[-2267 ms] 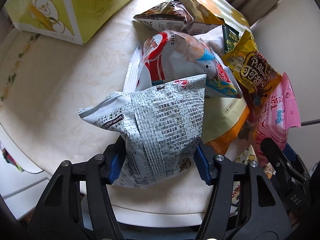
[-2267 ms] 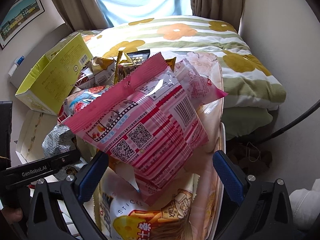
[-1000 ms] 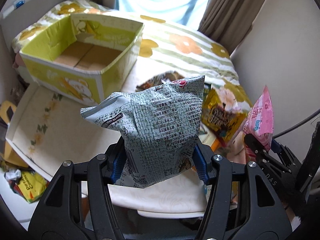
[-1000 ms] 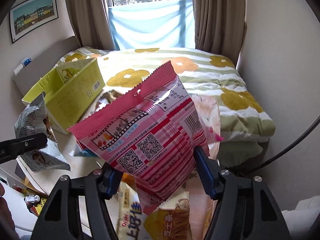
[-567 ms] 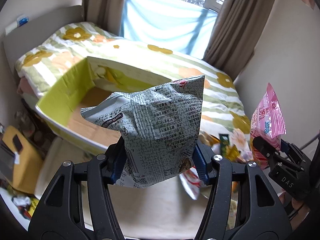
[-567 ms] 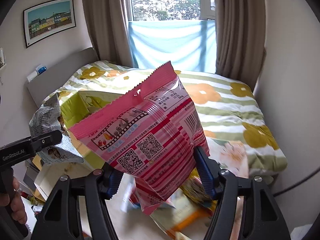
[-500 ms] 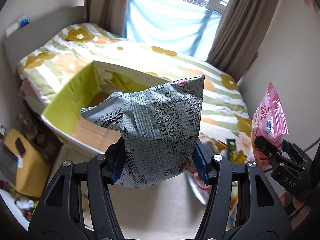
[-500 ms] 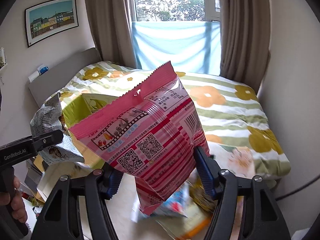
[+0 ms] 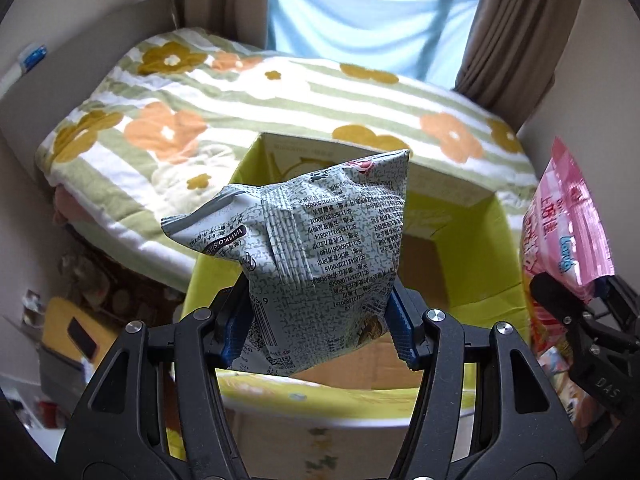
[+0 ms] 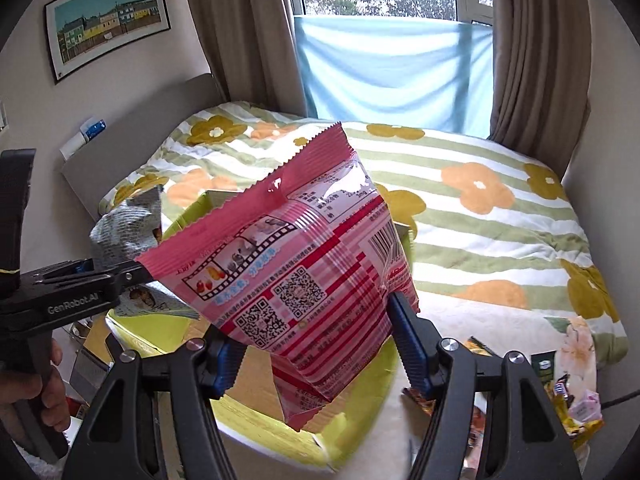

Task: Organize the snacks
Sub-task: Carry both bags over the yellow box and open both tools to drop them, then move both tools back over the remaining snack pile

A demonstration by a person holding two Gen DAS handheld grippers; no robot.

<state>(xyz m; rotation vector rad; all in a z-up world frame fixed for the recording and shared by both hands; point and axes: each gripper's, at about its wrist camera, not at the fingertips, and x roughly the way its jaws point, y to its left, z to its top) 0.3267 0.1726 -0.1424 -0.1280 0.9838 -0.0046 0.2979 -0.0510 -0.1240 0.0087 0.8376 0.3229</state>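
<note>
My left gripper (image 9: pixel 318 330) is shut on a grey printed snack bag (image 9: pixel 320 256) and holds it above the open yellow-green cardboard box (image 9: pixel 476 248). My right gripper (image 10: pixel 316 344) is shut on a pink striped snack bag (image 10: pixel 304 264), held over the same box (image 10: pixel 360 412). The pink bag (image 9: pixel 560 232) and the right gripper show at the right edge of the left wrist view. The grey bag (image 10: pixel 124 228) and the left gripper (image 10: pixel 80 280) show at the left of the right wrist view. The box floor (image 9: pixel 424 276) looks bare brown cardboard.
The box stands on a pale table (image 9: pixel 360 428) next to a bed with a flowered striped quilt (image 10: pixel 480 208). Other snack packets (image 10: pixel 568 404) lie on the table to the right. A yellow bin (image 9: pixel 68 328) and clutter sit on the floor at left.
Both grippers have carried their bags up from the snack pile and leftward to above the yellow-green box. The box now lies directly under both bags.
</note>
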